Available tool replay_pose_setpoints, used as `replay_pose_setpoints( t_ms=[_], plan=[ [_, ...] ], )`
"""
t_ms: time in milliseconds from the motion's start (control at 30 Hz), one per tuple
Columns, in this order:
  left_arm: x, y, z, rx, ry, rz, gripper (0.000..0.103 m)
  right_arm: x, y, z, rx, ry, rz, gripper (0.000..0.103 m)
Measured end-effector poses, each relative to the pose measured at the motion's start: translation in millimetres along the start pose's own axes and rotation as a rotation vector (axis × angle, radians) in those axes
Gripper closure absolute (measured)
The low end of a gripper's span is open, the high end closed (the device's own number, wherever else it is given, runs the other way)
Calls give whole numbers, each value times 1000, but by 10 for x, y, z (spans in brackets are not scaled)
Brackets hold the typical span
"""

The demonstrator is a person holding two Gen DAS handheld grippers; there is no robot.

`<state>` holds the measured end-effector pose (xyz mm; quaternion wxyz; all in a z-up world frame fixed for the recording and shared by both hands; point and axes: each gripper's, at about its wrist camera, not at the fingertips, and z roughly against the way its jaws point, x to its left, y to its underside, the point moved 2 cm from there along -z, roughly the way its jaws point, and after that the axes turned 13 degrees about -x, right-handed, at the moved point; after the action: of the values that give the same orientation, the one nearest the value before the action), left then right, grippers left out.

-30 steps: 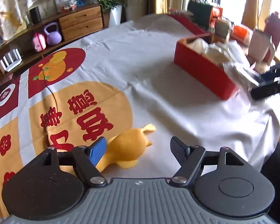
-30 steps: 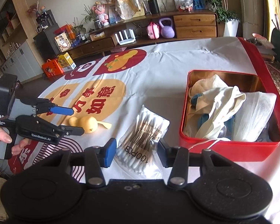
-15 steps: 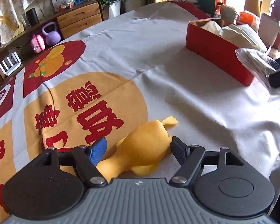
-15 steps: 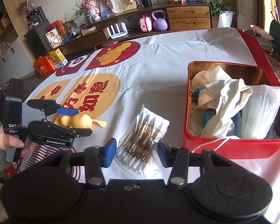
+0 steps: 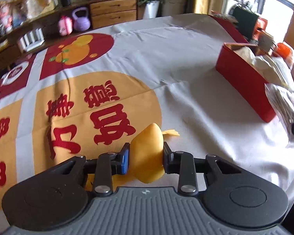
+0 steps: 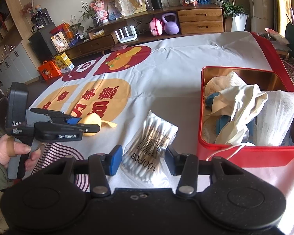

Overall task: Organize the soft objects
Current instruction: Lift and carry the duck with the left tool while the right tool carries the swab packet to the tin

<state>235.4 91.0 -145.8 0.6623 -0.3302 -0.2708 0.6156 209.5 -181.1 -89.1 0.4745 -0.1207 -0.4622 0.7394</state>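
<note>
A yellow soft toy (image 5: 147, 143) lies on the printed tablecloth (image 5: 186, 62). My left gripper (image 5: 146, 156) is closing on it, and both pads press into its sides and squeeze it narrow. In the right wrist view the same left gripper (image 6: 88, 125) is held by a hand at the left, with the toy (image 6: 91, 118) between its fingers. My right gripper (image 6: 143, 156) is shut on a clear bag of cotton swabs (image 6: 152, 135), near the front. A red tin (image 6: 245, 154) at the right holds white cloths and something blue.
The red tin (image 5: 243, 82) stands to the right of the toy, with the swab bag (image 5: 282, 99) beside it. A low wooden sideboard (image 6: 200, 21) with a purple kettlebell (image 6: 171, 24) runs along the far wall. Boxes stand on the floor at the far left.
My left gripper came down over the yellow toy and its jaws closed from wide apart onto the toy's sides. The right gripper and its swab bag have stayed put.
</note>
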Motion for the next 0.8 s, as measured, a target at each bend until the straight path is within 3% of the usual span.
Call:
replay_pose_setpoints(
  t_ms=[267, 400, 800],
  plan=[
    [-140, -124, 316, -10, -28, 147, 72, -45, -18, 301, -51, -15, 1, 57],
    [-347, -201, 463, -30, -31, 157, 72, -100, -62, 495, -78, -16, 13, 57],
    [-1235, -576, 602, -88, 79, 148, 72, -503, -183, 965, -142, 27, 29, 57]
  ],
)
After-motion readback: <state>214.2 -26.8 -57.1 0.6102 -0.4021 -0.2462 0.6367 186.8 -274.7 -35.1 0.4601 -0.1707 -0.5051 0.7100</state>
